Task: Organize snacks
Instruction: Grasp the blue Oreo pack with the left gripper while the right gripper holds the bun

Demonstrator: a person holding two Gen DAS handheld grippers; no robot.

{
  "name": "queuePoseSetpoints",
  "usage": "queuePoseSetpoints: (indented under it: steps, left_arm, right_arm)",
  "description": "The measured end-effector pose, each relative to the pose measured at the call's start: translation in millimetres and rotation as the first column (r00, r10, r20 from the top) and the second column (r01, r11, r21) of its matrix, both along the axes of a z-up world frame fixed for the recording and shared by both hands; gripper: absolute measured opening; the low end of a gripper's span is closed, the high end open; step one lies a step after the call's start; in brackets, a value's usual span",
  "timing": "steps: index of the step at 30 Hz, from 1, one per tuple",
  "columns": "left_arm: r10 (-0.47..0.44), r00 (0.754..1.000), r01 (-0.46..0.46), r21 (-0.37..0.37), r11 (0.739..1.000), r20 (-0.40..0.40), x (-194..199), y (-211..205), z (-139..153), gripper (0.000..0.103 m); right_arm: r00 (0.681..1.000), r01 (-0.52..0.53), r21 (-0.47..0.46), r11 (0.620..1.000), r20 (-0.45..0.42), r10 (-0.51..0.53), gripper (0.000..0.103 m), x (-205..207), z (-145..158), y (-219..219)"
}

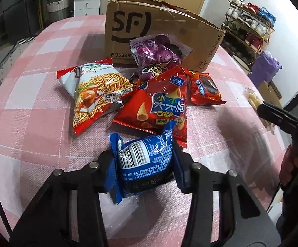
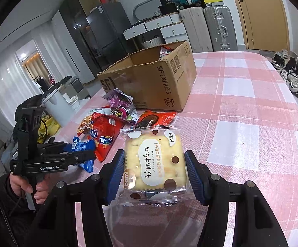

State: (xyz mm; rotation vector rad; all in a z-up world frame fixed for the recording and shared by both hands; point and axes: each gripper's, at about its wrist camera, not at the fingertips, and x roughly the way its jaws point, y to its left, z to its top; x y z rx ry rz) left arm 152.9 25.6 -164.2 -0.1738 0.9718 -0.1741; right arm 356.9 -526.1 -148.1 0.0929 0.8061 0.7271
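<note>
Left wrist view: the left gripper [image 1: 144, 160] is clamped on a small blue snack packet [image 1: 143, 160], pads squeezing its sides, just above the pink plaid tabletop [image 1: 36, 103]. The open SF cardboard box [image 1: 159, 33] sits straight ahead, past the red crisp bag [image 1: 159, 107] and noodle-snack bag [image 1: 95, 94], so that's the way to carry it.

Right wrist view: the right gripper [image 2: 154, 173] is closed on a clear-wrapped nougat cracker pack [image 2: 154, 164], long side pointing away. The box lies ahead and slightly left, top open.
</note>
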Motion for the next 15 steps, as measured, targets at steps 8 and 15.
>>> queuePoseSetpoints:
  steps: [8,15]
  left_arm:
    - [-0.011,1.000,0.011,-0.015,1.000,-0.003,-9,4,2,0.042]
    - [-0.011,1.000,0.012,-0.011,1.000,0.029,-18,3,11,0.042]
  right_arm:
    - [1.000,0.005,0.009,1.000,0.017,-0.006,0.059,-10,8,0]
    - [0.999,0.003,0.008,1.000,0.033,-0.003,0.059,-19,17,1]
